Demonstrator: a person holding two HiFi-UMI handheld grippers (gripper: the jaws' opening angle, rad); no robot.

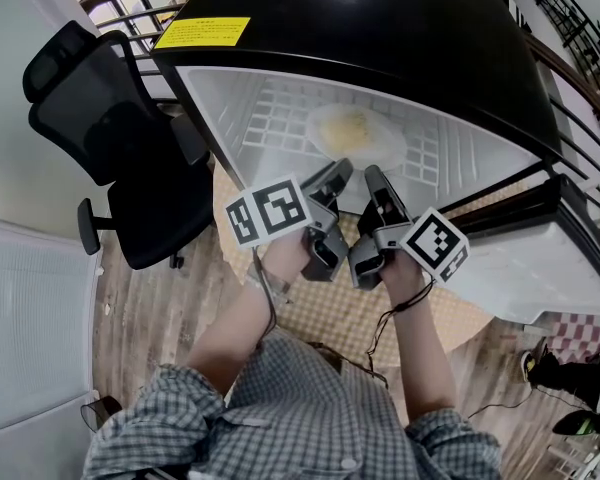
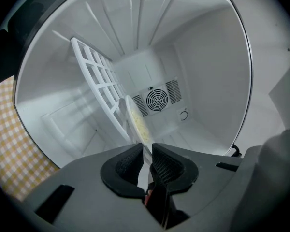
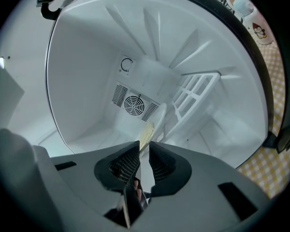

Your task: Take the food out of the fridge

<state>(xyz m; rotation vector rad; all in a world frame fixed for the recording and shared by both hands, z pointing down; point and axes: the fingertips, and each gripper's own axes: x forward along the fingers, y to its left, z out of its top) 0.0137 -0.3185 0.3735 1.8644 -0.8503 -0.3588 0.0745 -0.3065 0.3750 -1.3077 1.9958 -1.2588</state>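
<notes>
An open small fridge (image 1: 380, 28) with a white inside holds a white plate (image 1: 355, 133) of pale yellow food on its white wire shelf (image 1: 270, 118). My left gripper (image 1: 338, 173) reaches in at the plate's near rim, and my right gripper (image 1: 377, 178) is right beside it. In the left gripper view the plate (image 2: 135, 120) runs edge-on into the left gripper (image 2: 146, 151), whose jaws are pressed on its rim. In the right gripper view the plate (image 3: 152, 122) likewise runs into the right gripper (image 3: 144, 149), which is shut on the rim.
The fridge stands on a table with a yellow checked cloth (image 1: 350, 308). Its door (image 1: 540, 268) hangs open to the right. A black office chair (image 1: 110, 138) stands to the left. A round fan grille (image 2: 157, 99) sits in the fridge's back wall.
</notes>
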